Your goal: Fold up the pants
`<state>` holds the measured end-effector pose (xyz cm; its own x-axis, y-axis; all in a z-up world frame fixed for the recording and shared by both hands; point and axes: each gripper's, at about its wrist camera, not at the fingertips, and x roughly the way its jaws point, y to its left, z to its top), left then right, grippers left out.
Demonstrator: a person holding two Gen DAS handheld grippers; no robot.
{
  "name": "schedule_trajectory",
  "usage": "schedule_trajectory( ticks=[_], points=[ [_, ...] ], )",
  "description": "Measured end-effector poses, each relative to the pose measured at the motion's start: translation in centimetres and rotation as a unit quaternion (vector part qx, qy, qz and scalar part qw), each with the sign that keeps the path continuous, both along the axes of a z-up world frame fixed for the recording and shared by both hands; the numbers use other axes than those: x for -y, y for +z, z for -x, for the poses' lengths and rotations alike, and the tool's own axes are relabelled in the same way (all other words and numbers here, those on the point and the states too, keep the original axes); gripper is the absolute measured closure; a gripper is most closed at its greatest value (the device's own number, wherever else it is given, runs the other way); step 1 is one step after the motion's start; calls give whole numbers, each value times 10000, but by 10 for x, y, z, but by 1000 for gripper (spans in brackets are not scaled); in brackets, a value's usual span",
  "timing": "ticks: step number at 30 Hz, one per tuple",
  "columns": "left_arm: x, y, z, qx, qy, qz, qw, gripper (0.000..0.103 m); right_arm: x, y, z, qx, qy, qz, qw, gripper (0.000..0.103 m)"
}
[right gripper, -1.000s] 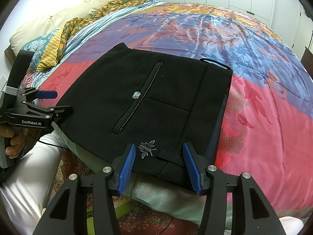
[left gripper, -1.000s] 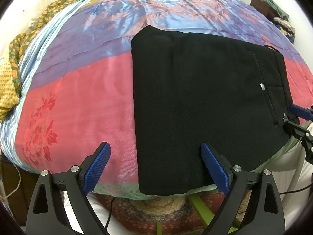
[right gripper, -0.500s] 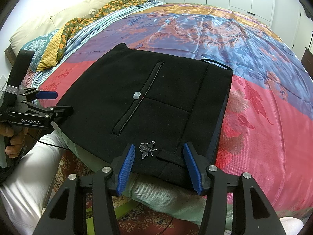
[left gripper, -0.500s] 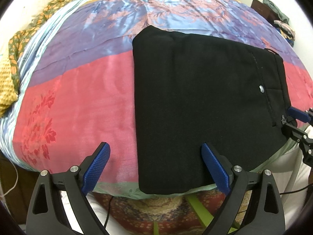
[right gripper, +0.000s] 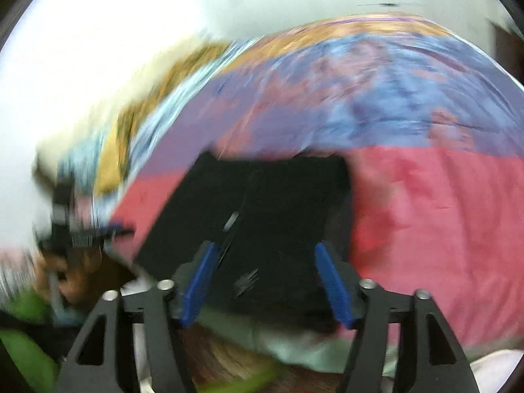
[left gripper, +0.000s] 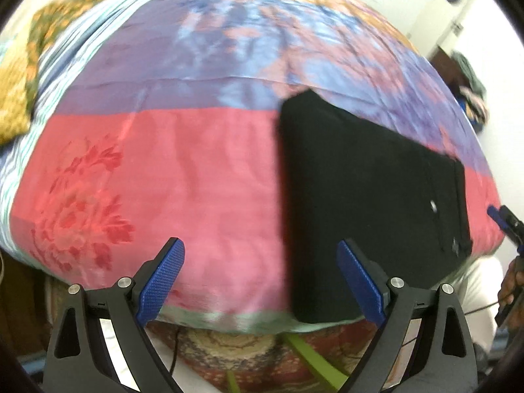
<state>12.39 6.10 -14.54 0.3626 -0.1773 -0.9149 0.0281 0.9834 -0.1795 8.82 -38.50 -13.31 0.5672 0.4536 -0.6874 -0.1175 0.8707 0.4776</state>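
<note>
The pants [left gripper: 370, 203] lie folded flat at the bed's [left gripper: 196, 177] near edge, toward 3 o'clock in the left view. Both grippers, left gripper [left gripper: 260, 281] and right gripper [right gripper: 267, 286], are spread apart, empty (views blurred). Folding looks finished; next, probably just withdraw.

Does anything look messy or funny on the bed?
Nothing looks spilled or torn. The black folded pants lie flat on the pink and purple flowery bedspread, but their near edge hangs a little over the bed's edge. The left gripper and right gripper are open, holding nothing. Both pictures are blurry.
</note>
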Motion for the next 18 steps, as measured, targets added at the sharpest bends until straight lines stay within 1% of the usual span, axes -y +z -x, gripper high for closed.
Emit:
schedule_trajectory(
  ticks=[1,3,6,7,8,9,10,12,14,15,16,18],
  points=[
    [-6,-1,-2,-44,42,58,10000,8,20,-1,-5,-93,-225,-187,9995,32],
    [-13,-5,-5,-114,-20,317,9994,8,43,-11,-14,-431,-310,-500,9973,32],
    [-11,-15,-9,-236,-193,777,9965,8,46,-30,-23,-773,-29,-1117,9907,32],
    [-7,-22,-12,-311,-252,940,9948,8,42,-40,-28,-940,169,-1442,9849,32],
    [-3,-26,-15,-372,-303,1033,9935,8,35,-49,-33,-1079,348,-1594,9807,32],
    [3,-33,-18,-444,-391,1153,9916,8,28,-57,-37,-1164,476,-1525,9803,32],
    [10,-37,-22,-498,-479,1240,9899,8,20,-64,-41,-1239,576,-1358,9813,32],
    [22,-45,-28,-586,-627,1307,9877,8,11,-79,-49,-1434,731,-1199,9796,32],
    [35,-55,-32,-697,-744,1293,9863,8,3,-100,-60,-1812,903,-1240,9714,32],
    [43,-63,-34,-788,-840,1385,9836,8,-1,-106,-63,-1900,1021,-1392,9665,30],
    [48,-65,-33,-851,-904,1490,9810,8,-6,-109,-65,-1948,1149,-1507,9624,27],
    [62,-77,-36,-1021,-1044,1764,9734,8,-19,-110,-70,-2001,1446,-1517,9571,22]
  ],
)
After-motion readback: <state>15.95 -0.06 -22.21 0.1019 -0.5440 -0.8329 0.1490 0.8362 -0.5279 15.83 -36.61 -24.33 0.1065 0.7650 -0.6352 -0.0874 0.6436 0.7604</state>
